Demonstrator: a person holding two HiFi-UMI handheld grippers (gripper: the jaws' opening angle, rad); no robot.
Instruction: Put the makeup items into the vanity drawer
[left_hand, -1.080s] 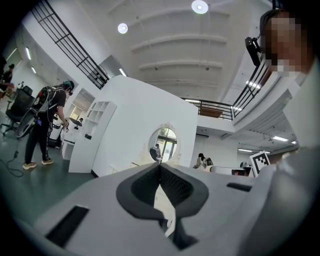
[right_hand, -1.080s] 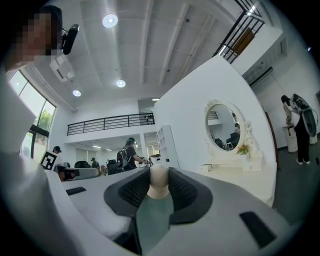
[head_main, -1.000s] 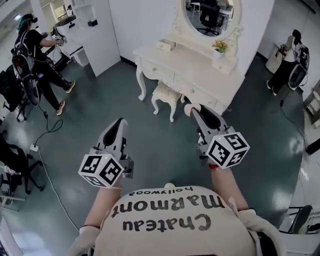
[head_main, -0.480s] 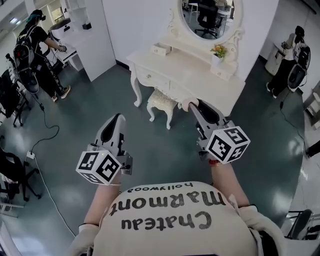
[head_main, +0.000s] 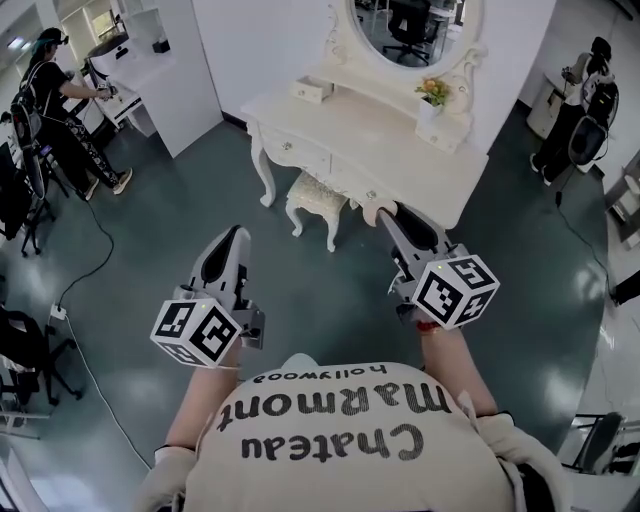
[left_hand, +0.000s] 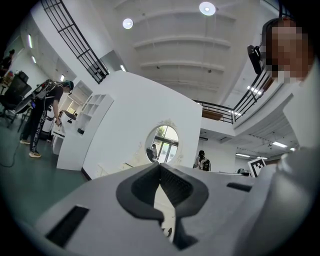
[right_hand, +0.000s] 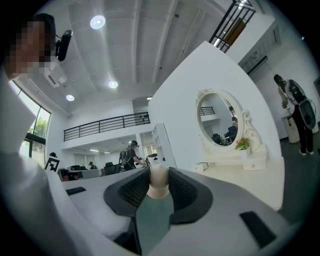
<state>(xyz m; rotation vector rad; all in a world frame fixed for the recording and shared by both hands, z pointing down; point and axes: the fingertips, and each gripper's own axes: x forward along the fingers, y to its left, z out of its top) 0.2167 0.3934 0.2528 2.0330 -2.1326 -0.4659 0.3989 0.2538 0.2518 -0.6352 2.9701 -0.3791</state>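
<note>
Two hand-held grippers point level toward the white vanity desk (head_main: 390, 150), which stands ahead of both and well apart from them, so this looks like the carry leg of the task rather than the placing.

The right hand-held gripper (head_main: 383, 214) has its jaws partway apart and pressed on a small rounded beige item, most likely a makeup sponge (right_hand: 159, 182), pinched at the very tips. A grip that far forward probably serves to let the sponge be set into a drawer without the jaw bodies fouling its edges.

The left hand-held gripper (head_main: 238, 236) is closed, its tips meeting with nothing between them. It is held beside the right one at about the same reach, and I judge it is kept free to pull a drawer open.

The drawer front (head_main: 300, 155) ahead of the left hand-held gripper looks closed, with a stool (head_main: 315, 200) tucked just below it. No makeup has gone in yet.
</note>
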